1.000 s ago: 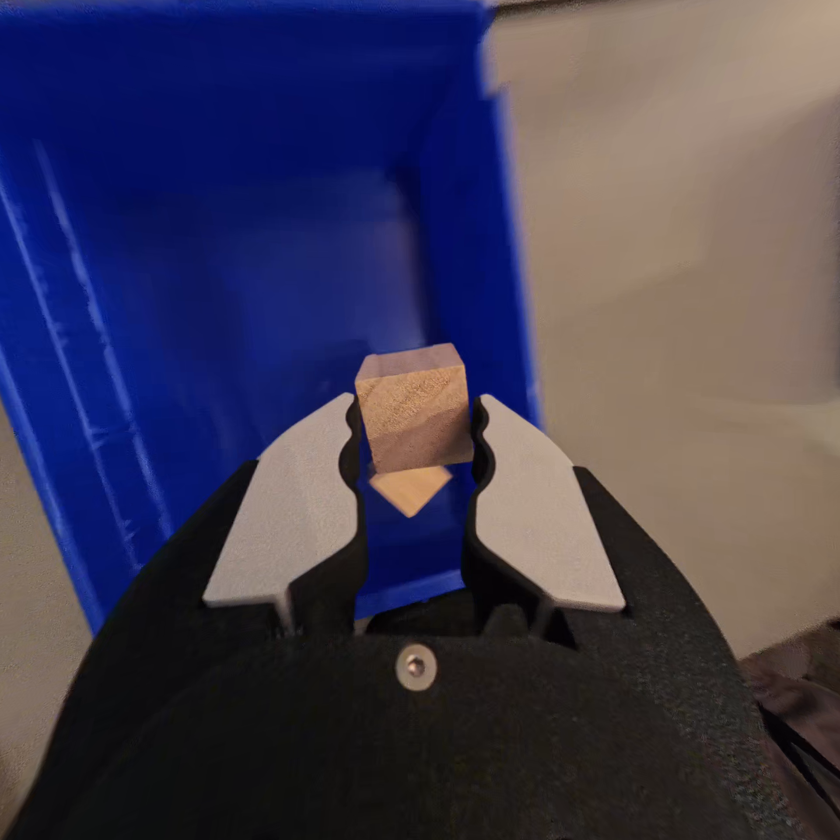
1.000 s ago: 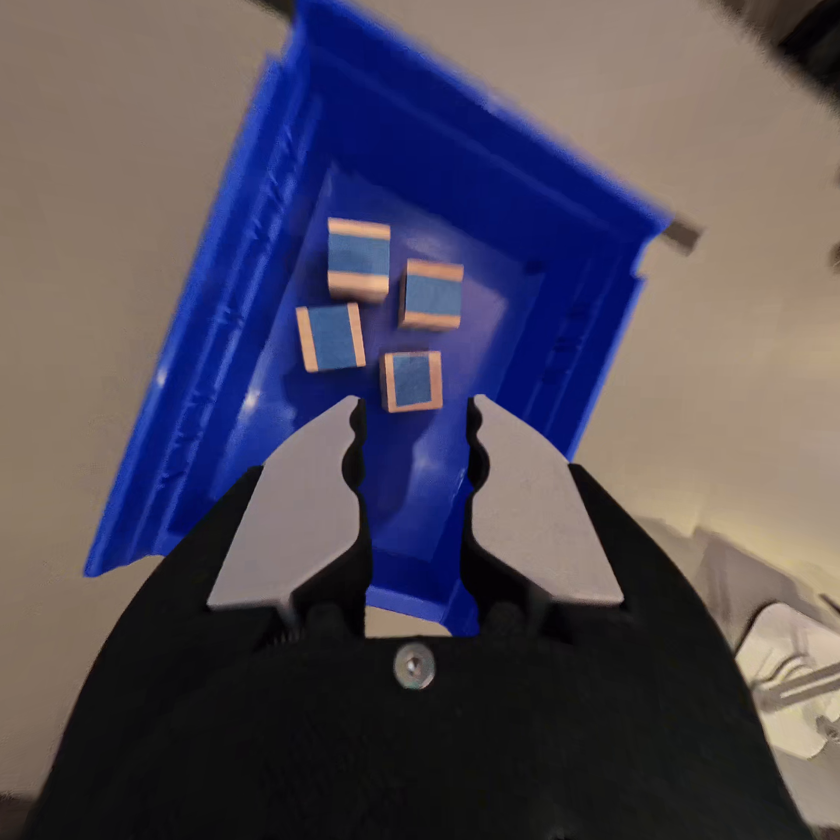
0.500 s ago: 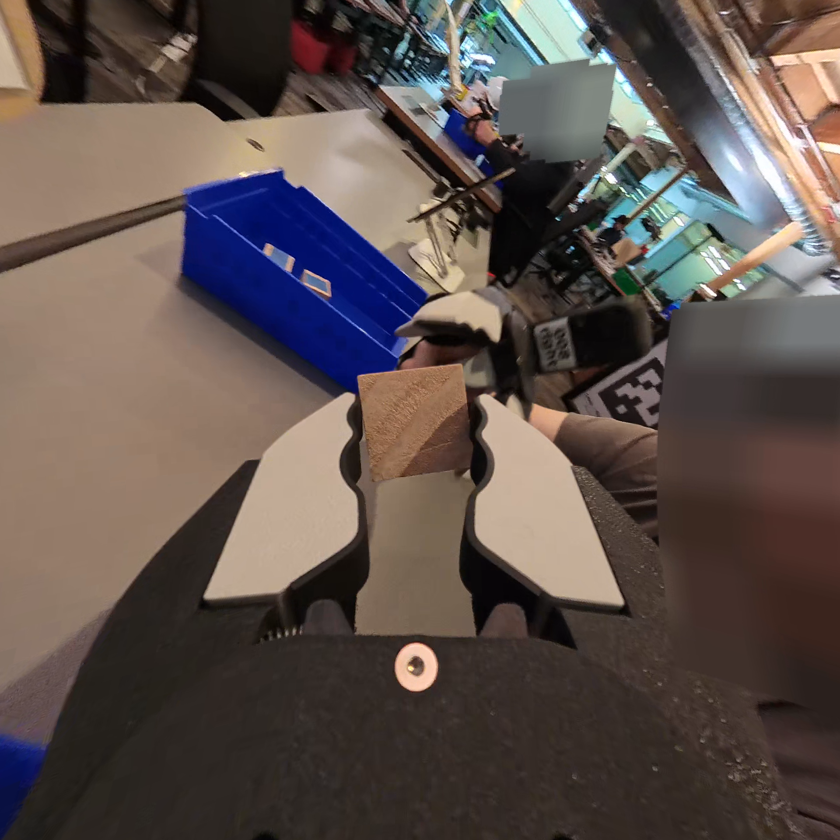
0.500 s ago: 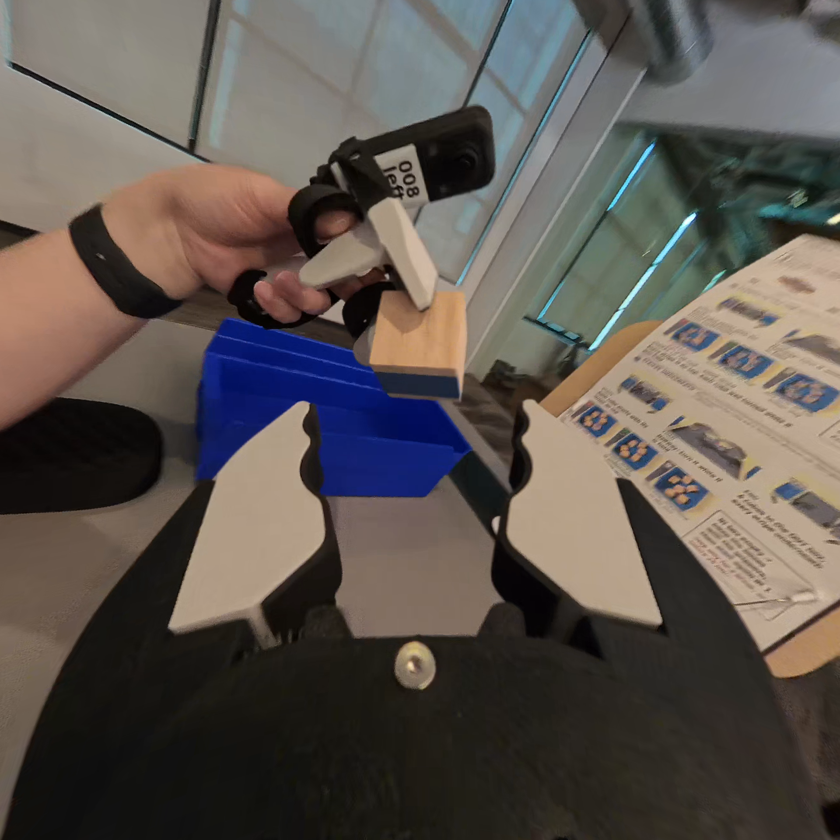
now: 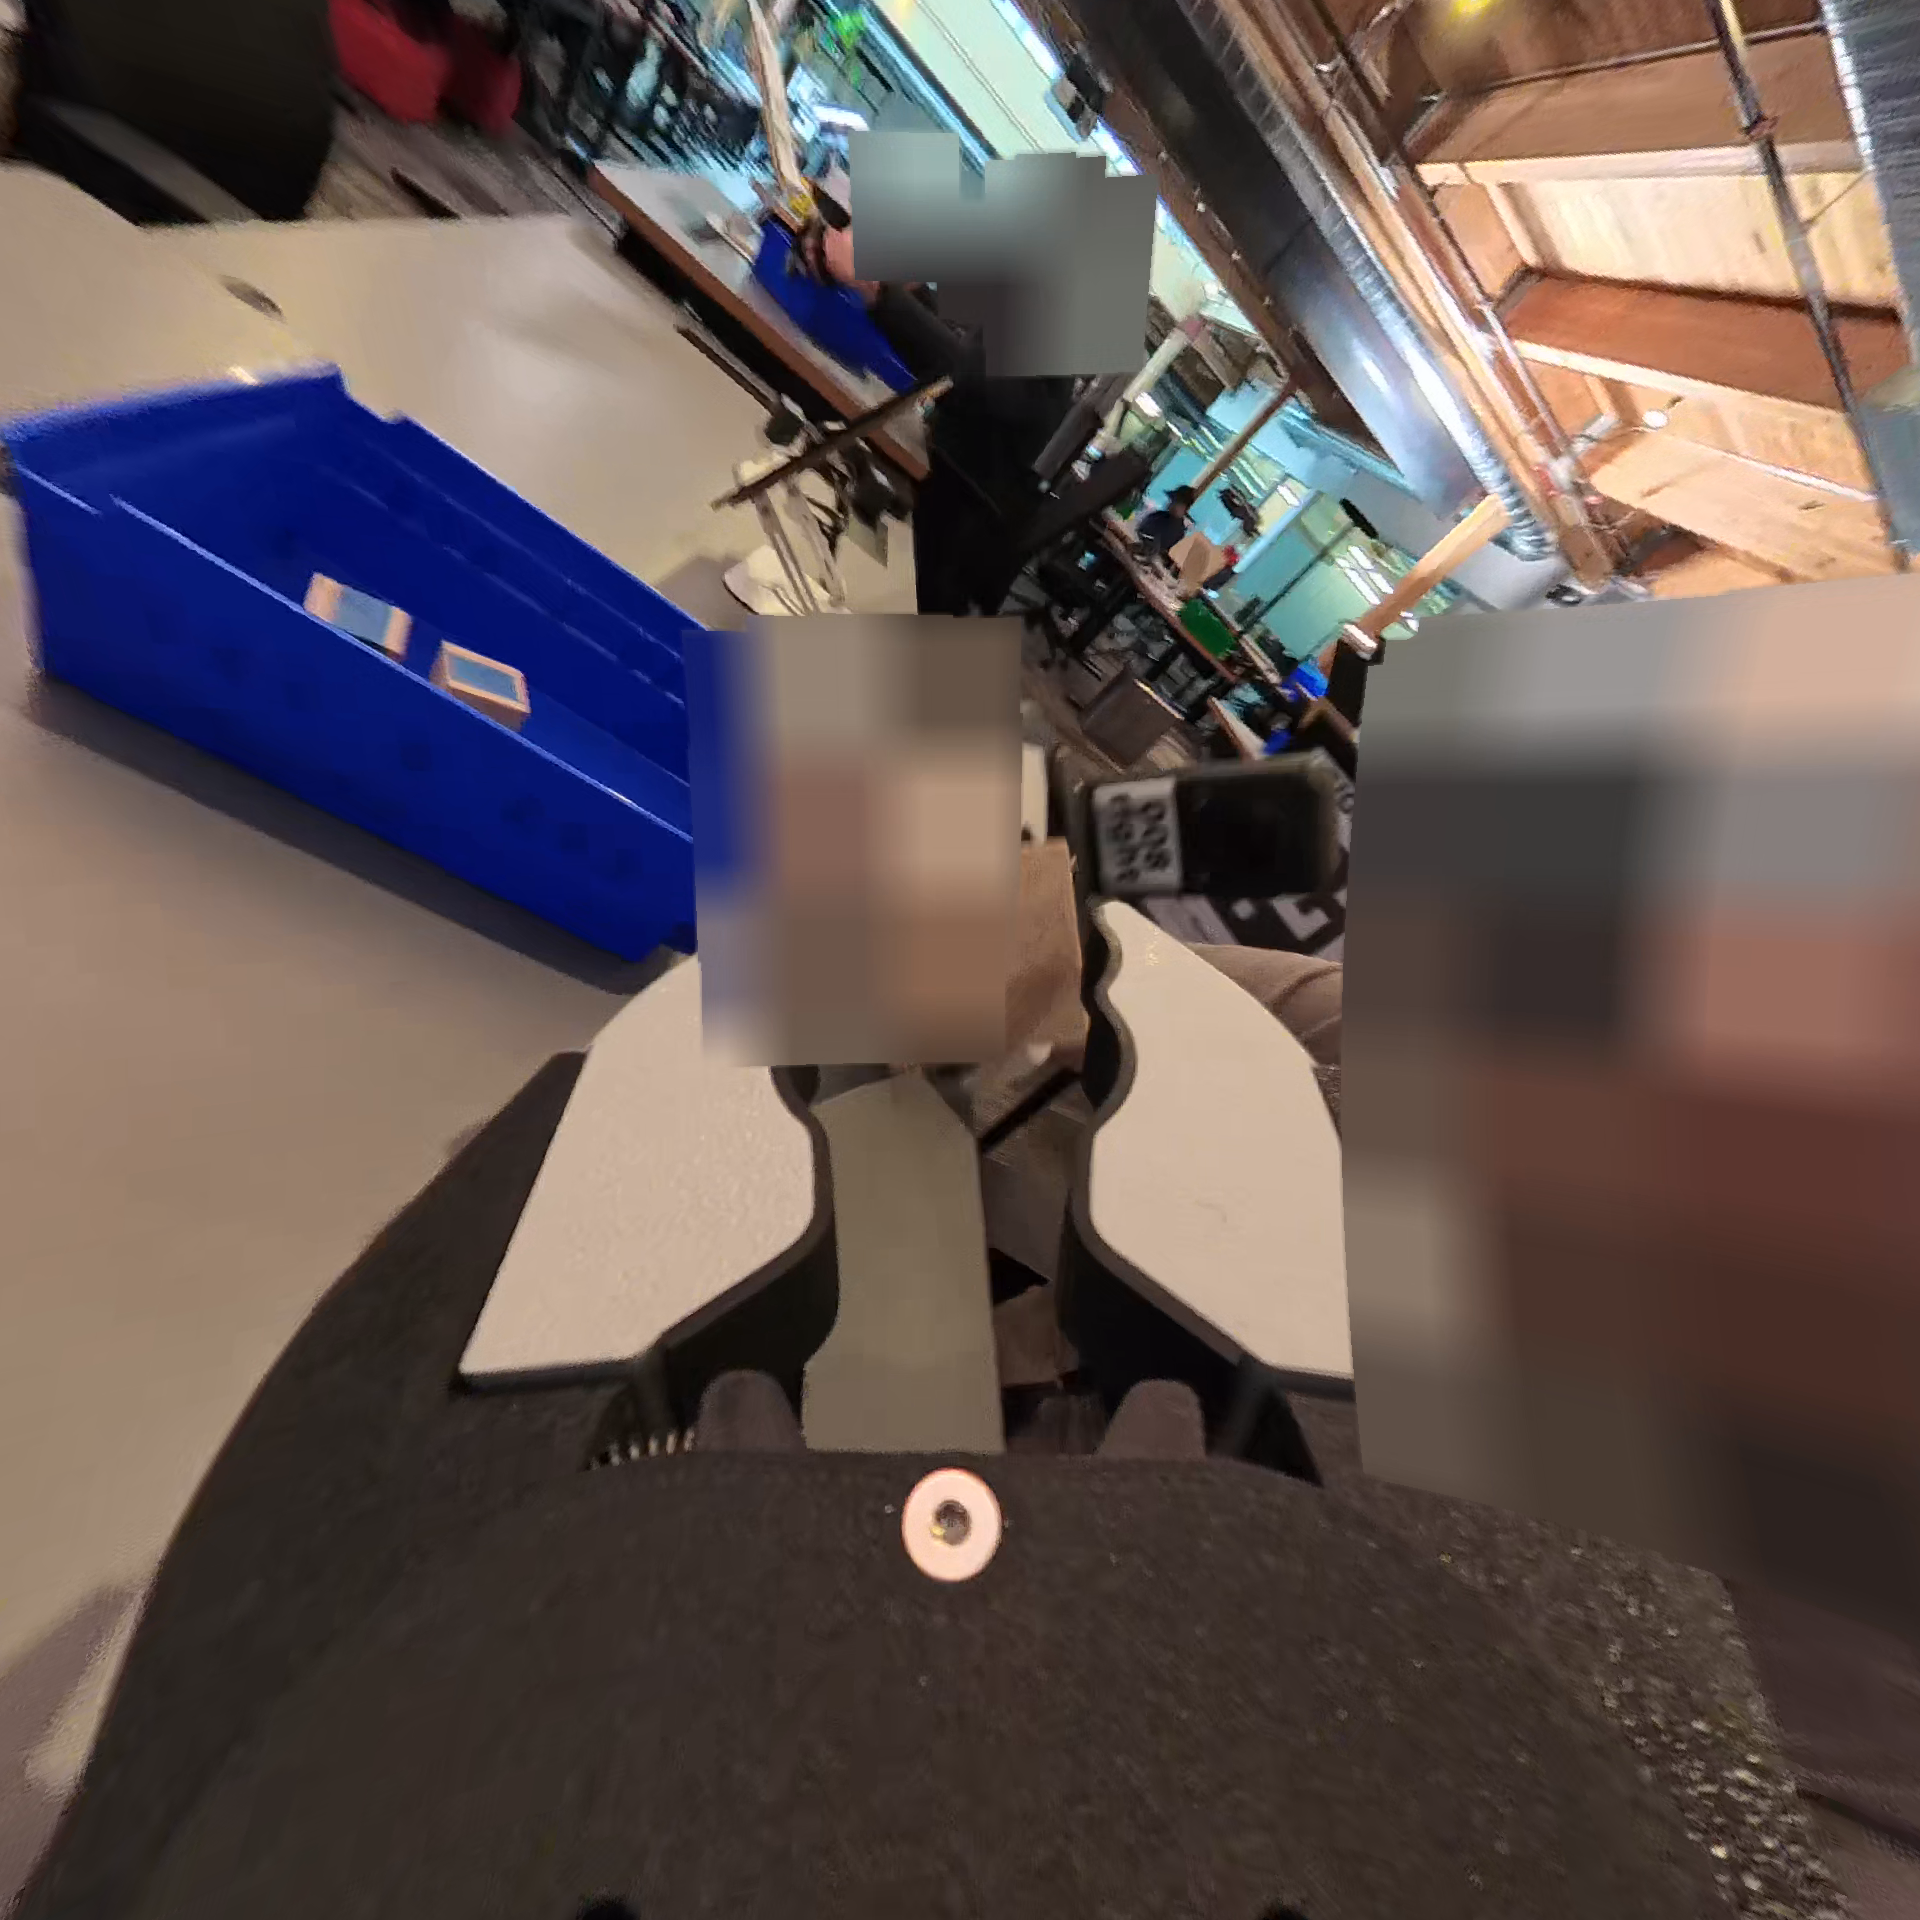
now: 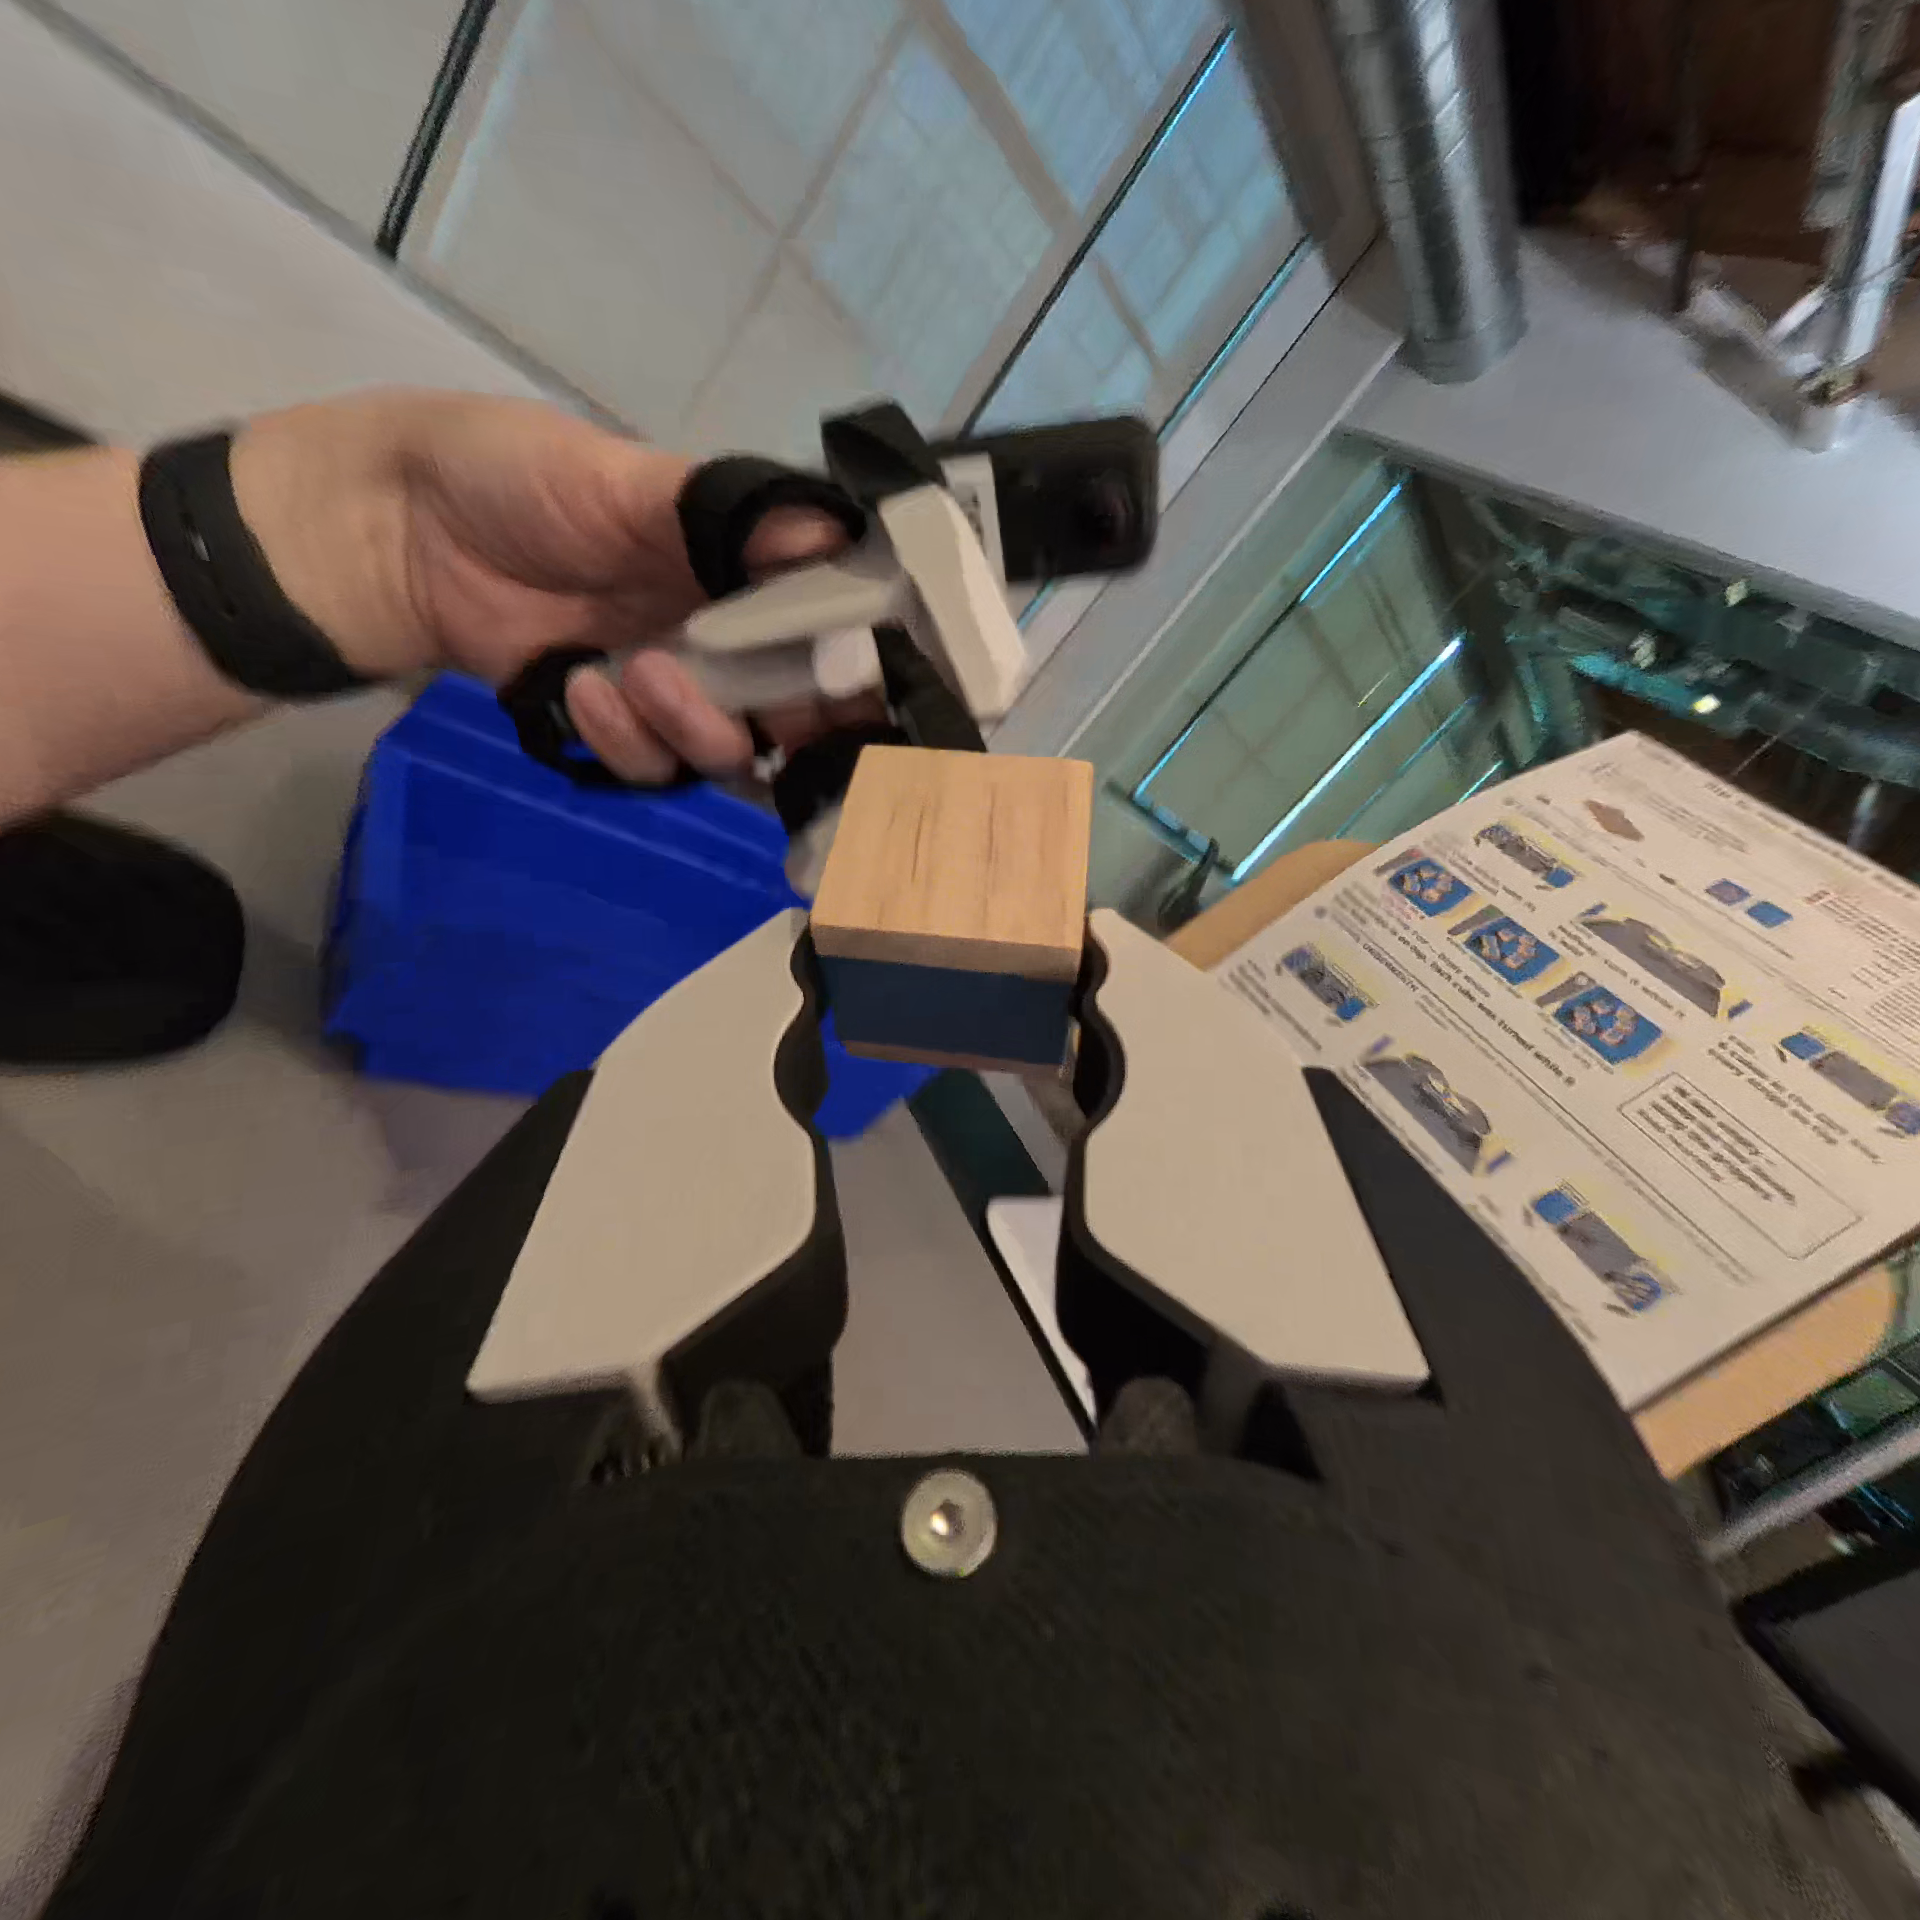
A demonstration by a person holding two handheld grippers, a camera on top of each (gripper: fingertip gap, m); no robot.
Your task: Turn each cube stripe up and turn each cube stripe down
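Observation:
A wooden cube (image 6: pixel 951 852) with a blue stripe on its lower near face sits between the fingertips of my right gripper (image 6: pixel 948 966), which is shut on it in the air. My left gripper (image 6: pixel 914 644), held by a hand (image 6: pixel 416 540), is at the cube's far upper side. In the left wrist view a mosaic patch covers the tips of the left gripper (image 5: pixel 940 935). A sliver of the cube (image 5: pixel 1049 935) shows against its right finger, and the finger gap is cube-wide. Two cubes (image 5: pixel 358 613) (image 5: pixel 480 681) lie stripe up in a blue bin (image 5: pixel 364 748).
A second blue bin (image 6: pixel 540 914) stands on the grey table (image 5: pixel 260 1091) behind the held cube. A printed picture sheet (image 6: pixel 1558 1039) lies on a wooden board at the right. A black pad (image 6: pixel 94 935) lies at the left. People and desks are far behind.
My left gripper lifted the cube out of its bin and carried it toward the right gripper. The right gripper left its bin, opened wide, then closed on the cube.

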